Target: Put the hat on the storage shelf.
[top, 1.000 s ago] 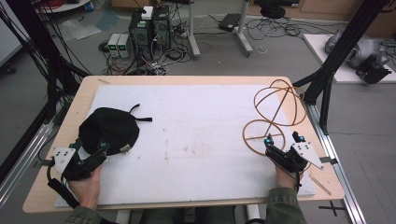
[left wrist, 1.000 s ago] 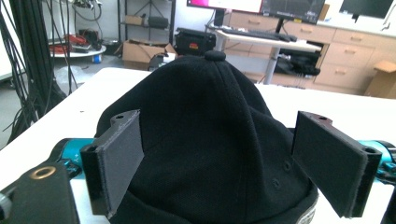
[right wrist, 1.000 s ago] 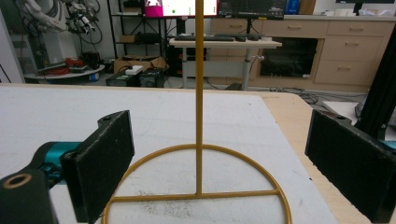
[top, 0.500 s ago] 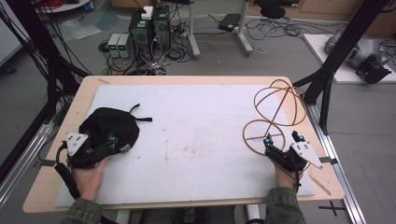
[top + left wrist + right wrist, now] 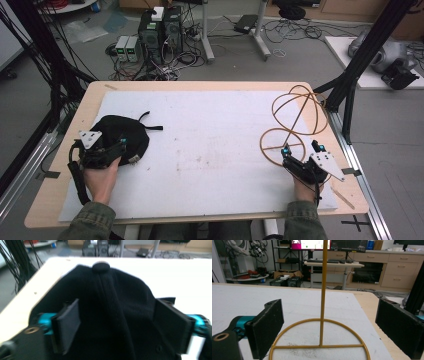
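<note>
The tabletop (image 5: 210, 150) carries a white sheet (image 5: 215, 135) that covers most of its surface.

A gold wire stand (image 5: 295, 120) stands at the right side of the sheet. Its round base ring lies flat on the sheet, directly ahead of the jaws of the right gripper (image 5: 300, 159). In the right gripper view, the upright rod of the wire stand (image 5: 323, 290) rises from the base crossbar, midway between the two jaws. The right gripper (image 5: 329, 327) has its jaws wide apart; neither pad touches the wire.

A black cap (image 5: 122, 137) lies on the left side of the sheet, with a strap pointing toward the sheet centre. In the left gripper view, the cap (image 5: 110, 310) sits between and beneath the two jaws, its top button at the far end. The left gripper (image 5: 117, 146) is over the near edge of the cap. The jaws of the left gripper (image 5: 125, 325) have just been closing but remain well apart, one on each side of the cap crown. Whether the pads press the fabric cannot be determined.
</note>
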`<move>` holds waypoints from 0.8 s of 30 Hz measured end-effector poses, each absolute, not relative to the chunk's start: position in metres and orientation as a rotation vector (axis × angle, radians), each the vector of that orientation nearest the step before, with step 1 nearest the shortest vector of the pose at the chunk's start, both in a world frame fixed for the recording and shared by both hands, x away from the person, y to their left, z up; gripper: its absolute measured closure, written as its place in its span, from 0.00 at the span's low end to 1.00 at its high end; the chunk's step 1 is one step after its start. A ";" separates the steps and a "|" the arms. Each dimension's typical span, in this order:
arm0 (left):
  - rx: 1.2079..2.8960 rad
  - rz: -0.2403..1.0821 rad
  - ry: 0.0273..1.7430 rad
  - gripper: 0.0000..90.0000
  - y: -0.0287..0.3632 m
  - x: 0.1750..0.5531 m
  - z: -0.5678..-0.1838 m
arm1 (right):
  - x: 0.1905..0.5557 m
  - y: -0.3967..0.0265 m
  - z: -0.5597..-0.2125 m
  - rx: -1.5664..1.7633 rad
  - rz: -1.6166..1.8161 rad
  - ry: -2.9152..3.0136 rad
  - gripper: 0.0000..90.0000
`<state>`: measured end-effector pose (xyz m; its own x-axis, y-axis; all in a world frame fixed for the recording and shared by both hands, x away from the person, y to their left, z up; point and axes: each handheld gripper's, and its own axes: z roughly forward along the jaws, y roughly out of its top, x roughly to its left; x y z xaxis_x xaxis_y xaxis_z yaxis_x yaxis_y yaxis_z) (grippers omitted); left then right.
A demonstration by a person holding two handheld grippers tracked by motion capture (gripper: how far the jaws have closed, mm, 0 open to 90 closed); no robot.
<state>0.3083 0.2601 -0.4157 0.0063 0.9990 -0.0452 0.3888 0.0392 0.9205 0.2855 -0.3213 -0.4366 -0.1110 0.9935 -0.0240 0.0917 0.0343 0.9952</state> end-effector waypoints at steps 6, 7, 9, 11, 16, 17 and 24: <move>1.458 0.892 1.555 0.61 0.261 0.307 -0.414 | 0.285 -0.321 -0.436 1.200 1.227 1.370 0.08; 1.465 0.889 1.555 0.66 0.263 0.307 -0.415 | 0.285 -0.321 -0.436 1.201 1.230 1.365 0.08; 1.455 0.865 1.557 0.78 0.265 0.307 -0.416 | 0.285 -0.321 -0.436 1.200 1.228 1.367 0.08; 1.429 0.843 1.542 0.87 0.270 0.305 -0.416 | 0.285 -0.321 -0.436 1.200 1.228 1.368 0.08; 1.429 0.834 1.520 0.97 0.273 0.304 -0.416 | 0.284 -0.321 -0.436 1.198 1.229 1.374 0.08; 1.429 0.832 1.513 0.97 0.273 0.303 -0.415 | 0.284 -0.320 -0.436 1.194 1.228 1.372 0.08; 1.440 0.824 1.459 0.97 0.269 0.301 -0.413 | 0.284 -0.318 -0.436 1.186 1.227 1.386 0.08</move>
